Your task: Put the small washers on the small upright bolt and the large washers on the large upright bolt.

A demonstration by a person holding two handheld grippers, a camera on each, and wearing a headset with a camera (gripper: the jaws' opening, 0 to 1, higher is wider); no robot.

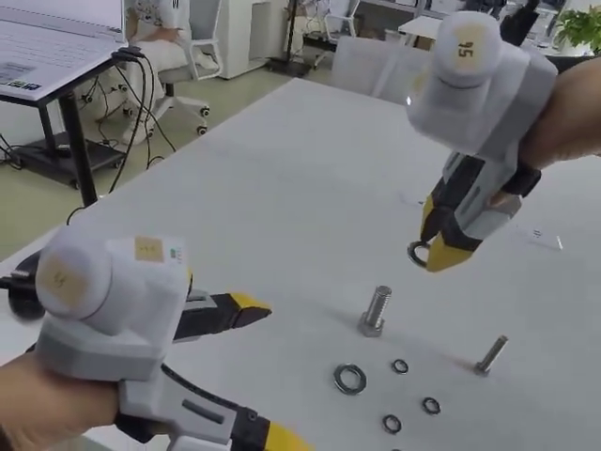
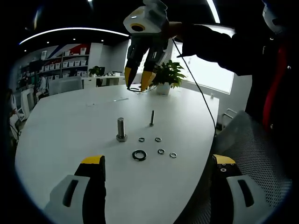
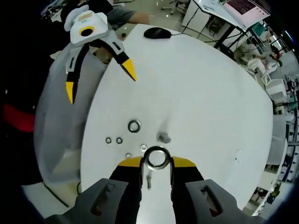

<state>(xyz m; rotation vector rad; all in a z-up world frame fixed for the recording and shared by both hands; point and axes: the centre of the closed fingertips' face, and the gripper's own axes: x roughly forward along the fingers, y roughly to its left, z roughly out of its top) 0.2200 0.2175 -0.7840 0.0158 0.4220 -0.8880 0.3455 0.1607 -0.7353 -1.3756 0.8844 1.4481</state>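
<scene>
Currently working over a white table point(image 1: 282, 169), with all loose parts grouped toward its near edge.

Left gripper point(image 3: 101, 85): held low at that near edge, jaws spread wide, nothing between them.

Right gripper point(image 2: 137, 84): raised over the table, inboard of the parts, clenched on a large washer point(image 1: 414, 252). Pinched by the rim at the very tips, ring face-on in the right gripper view.

Below and well apart from it: large bolt point(image 1: 376, 310), standing on its head, shank bare.

Near that, along the same edge: small bolt point(image 1: 490, 355), also bare. Leans in the head view, reads upright in the left gripper view; cannot settle which.

Closer to the edge than the bolts: second large washer point(image 1: 349, 379), flat; four small washers point(image 2: 158, 139), flat, apart from one another.

Judged stage: carry of the held washer to the large bolt, nothing threaded yet.

Risks, as judgement:
- Thin rim grip, so could twist or slip out on the way down.
- Could land off-centre on the bolt tip and topple it, free-standing as it is.
- Could brush the small bolt in passing and knock it into the loose washers.
- If dropped, could roll off the near edge.
</scene>
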